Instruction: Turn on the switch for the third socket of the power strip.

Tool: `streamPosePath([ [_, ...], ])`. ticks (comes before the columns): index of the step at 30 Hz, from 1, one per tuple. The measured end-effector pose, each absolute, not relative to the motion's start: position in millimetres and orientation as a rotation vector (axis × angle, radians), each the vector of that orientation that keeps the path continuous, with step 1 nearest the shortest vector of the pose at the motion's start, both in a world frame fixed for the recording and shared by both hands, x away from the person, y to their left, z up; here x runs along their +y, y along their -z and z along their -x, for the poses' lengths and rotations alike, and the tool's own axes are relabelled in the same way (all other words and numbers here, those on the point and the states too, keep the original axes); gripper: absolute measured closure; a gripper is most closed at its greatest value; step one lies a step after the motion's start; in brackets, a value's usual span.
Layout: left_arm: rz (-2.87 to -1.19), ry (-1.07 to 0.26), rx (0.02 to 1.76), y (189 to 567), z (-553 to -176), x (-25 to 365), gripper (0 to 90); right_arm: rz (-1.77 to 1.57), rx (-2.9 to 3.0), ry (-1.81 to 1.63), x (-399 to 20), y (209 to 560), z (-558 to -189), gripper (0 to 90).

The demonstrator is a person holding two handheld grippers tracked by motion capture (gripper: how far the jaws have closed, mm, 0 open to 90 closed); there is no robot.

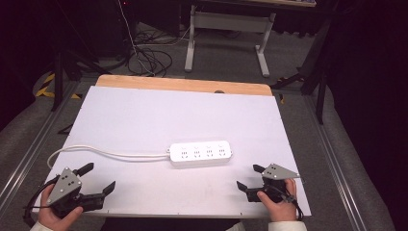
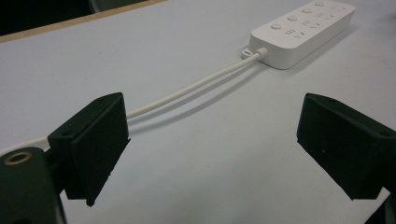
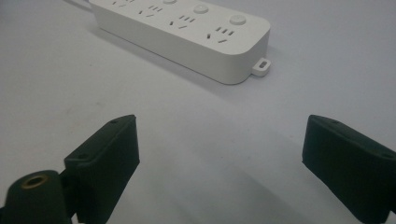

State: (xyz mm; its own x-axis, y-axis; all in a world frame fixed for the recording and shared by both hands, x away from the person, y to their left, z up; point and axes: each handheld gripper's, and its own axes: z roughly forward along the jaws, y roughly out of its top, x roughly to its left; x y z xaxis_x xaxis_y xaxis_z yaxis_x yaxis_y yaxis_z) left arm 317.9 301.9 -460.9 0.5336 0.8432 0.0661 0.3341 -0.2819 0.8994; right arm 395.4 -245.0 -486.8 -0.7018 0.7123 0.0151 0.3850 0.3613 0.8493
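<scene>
A white power strip (image 1: 200,153) with several sockets and round buttons lies flat near the middle of the white table top (image 1: 144,115). Its white cable (image 1: 106,152) runs left and curls off the table's left edge. My left gripper (image 1: 99,178) rests at the front left corner, open and empty, with the cable (image 2: 196,87) and the strip (image 2: 303,29) ahead of its jaws. At the front right my right gripper (image 1: 250,176) stands open with nothing between its jaws, and the strip's near end (image 3: 196,32) lies a short way ahead.
The white top sits on a wooden table whose far edge (image 1: 183,85) shows. Beyond it stand a white desk frame (image 1: 226,33) and loose cables (image 1: 149,57) on the grey floor. Metal rails (image 1: 337,163) run along both sides.
</scene>
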Motion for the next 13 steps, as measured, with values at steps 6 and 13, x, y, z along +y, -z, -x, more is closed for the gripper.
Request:
streamPosePath([
  [6,-1.828,-0.673,0.97,461.9,-318.9,303.4,9.5,-0.987,2.246,-1.278,-248.4,486.2,-395.6,11.1],
  [13,-1.819,-0.677,0.936,464.6,-320.6,304.5,10.6,-0.983,2.24,-1.301,-249.8,485.6,-395.3,10.5],
])
